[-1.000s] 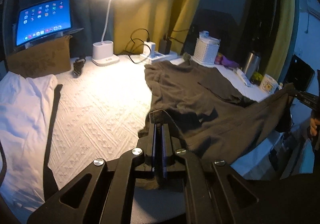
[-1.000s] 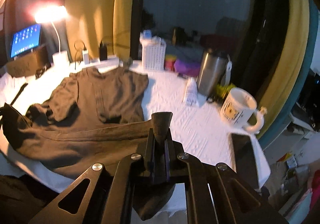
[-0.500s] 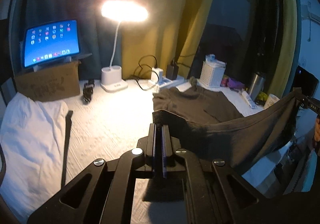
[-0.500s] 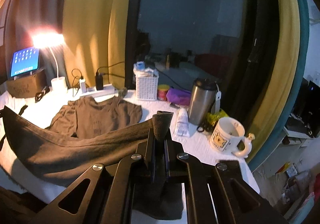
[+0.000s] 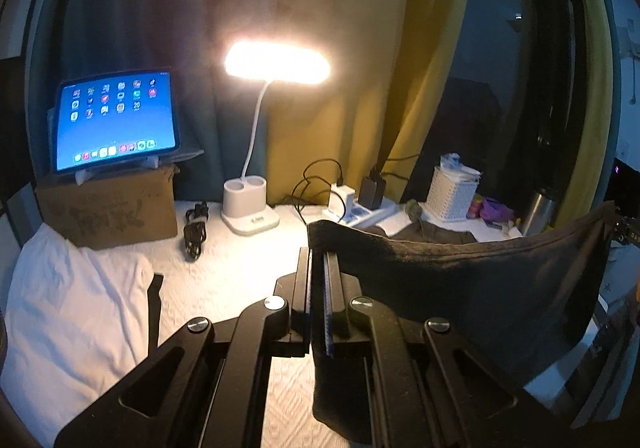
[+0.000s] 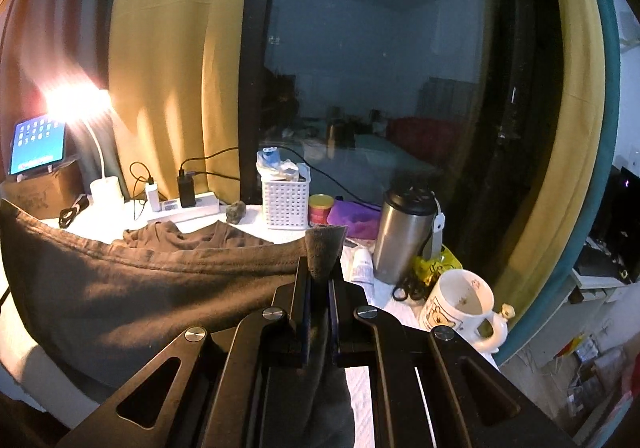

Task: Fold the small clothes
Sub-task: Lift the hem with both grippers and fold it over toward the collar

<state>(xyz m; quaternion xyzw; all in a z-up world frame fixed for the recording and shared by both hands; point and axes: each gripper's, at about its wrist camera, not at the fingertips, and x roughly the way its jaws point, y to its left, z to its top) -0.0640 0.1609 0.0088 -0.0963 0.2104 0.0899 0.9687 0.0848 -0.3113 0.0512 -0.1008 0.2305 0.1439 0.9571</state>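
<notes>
A dark grey shirt [image 5: 472, 284] hangs stretched in the air between two handheld grippers, above a table with a white textured cloth [image 5: 240, 272]. The left gripper [image 5: 318, 260] is clamped on one corner of its hem, the right gripper [image 6: 320, 268] on the other. The far end of the shirt lies flat on the table near a white basket [image 6: 286, 204]. A lit desk lamp [image 5: 276, 64], a glowing tablet [image 5: 114, 120], a steel tumbler [image 6: 404, 236] and a mug [image 6: 460, 308] stand around it.

Clutter by mug [image 6: 460, 304], tumbler [image 6: 404, 236].
</notes>
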